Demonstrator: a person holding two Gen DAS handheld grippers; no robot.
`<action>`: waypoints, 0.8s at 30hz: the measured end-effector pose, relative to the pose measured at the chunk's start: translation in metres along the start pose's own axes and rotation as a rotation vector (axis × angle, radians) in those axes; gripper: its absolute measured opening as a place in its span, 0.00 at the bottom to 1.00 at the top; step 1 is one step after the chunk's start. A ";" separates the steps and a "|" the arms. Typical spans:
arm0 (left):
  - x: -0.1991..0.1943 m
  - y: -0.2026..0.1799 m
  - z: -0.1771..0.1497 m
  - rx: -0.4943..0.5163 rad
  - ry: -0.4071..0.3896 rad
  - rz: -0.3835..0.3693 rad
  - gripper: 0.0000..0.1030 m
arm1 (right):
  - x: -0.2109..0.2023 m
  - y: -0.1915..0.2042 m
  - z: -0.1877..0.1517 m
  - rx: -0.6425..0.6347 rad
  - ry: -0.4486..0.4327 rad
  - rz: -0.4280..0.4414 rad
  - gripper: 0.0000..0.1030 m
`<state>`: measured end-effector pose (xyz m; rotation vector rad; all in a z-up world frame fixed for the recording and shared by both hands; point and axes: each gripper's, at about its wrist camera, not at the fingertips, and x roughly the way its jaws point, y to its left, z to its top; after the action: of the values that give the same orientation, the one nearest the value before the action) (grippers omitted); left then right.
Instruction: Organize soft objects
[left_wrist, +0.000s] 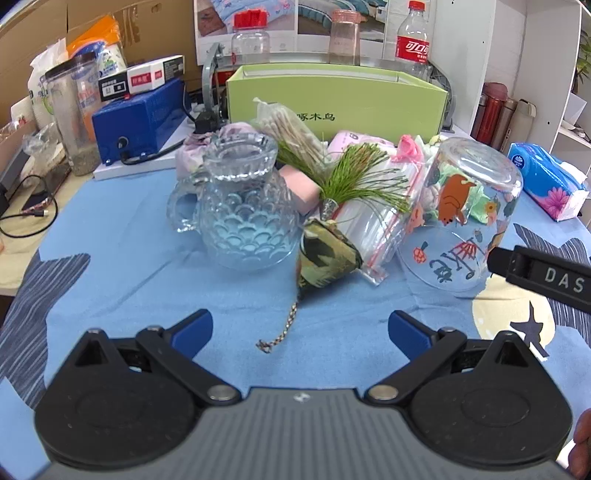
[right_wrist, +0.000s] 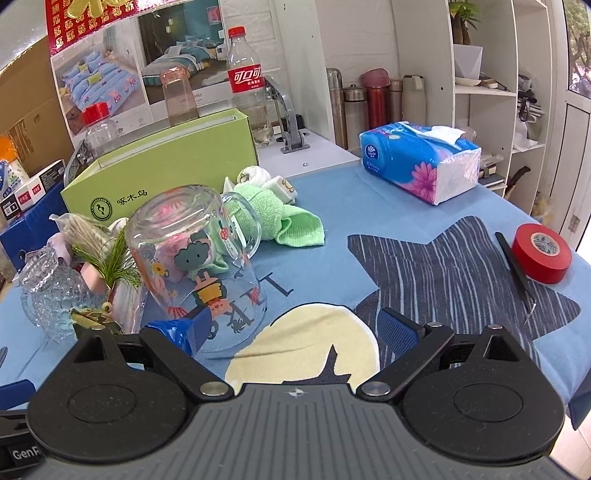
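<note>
While both tools hover low over the blue cloth-covered tabletop (left_wrist: 129, 258), the left tool (left_wrist: 300, 330) stands wide open with nothing between its blue pads, and the right tool (right_wrist: 295, 328) is likewise spread wide and holds nothing, its left pad showing through the rim of the tipped printed glass (right_wrist: 195, 258). Taking that glass as the landmark, it lies on its side with its mouth toward the cameras and its base tilted up and away. Just left of it, seen from the left wrist view, lies a small camouflage-patterned fabric pouch (left_wrist: 327, 260), cone-like, its long axis running near to far with the narrow end and a braided cord (left_wrist: 282, 330) trailing toward the left tool. Touching the pouch on the glass side is a clear zip bag (left_wrist: 373, 236), and a green tassel (left_wrist: 354, 173) fans out behind it. Farther left of the glass stands an upright scalloped glass pitcher (left_wrist: 240, 214). Right behind the glass lies a rolled green towel (right_wrist: 273, 218), its long axis crossing the view from left to right, one loose end toward the right. Behind the glass stands a green box (right_wrist: 166, 166); to the far right of the glass sit a blue tissue pack (right_wrist: 417, 162) and a red tape roll (right_wrist: 541, 253).
</note>
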<state>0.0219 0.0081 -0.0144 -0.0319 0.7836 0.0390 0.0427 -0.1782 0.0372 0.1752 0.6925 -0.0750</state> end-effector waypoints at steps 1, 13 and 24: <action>0.001 -0.001 0.001 0.002 -0.001 0.001 0.97 | 0.003 0.001 0.000 -0.006 0.008 0.002 0.82; 0.013 -0.001 0.008 0.000 0.023 -0.031 0.97 | -0.001 0.005 0.007 -0.056 0.011 -0.018 0.82; -0.003 -0.003 0.004 0.004 -0.011 -0.021 0.97 | -0.005 0.001 0.001 -0.047 0.013 -0.017 0.82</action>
<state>0.0232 0.0051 -0.0094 -0.0358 0.7722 0.0180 0.0396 -0.1777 0.0414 0.1249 0.7078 -0.0737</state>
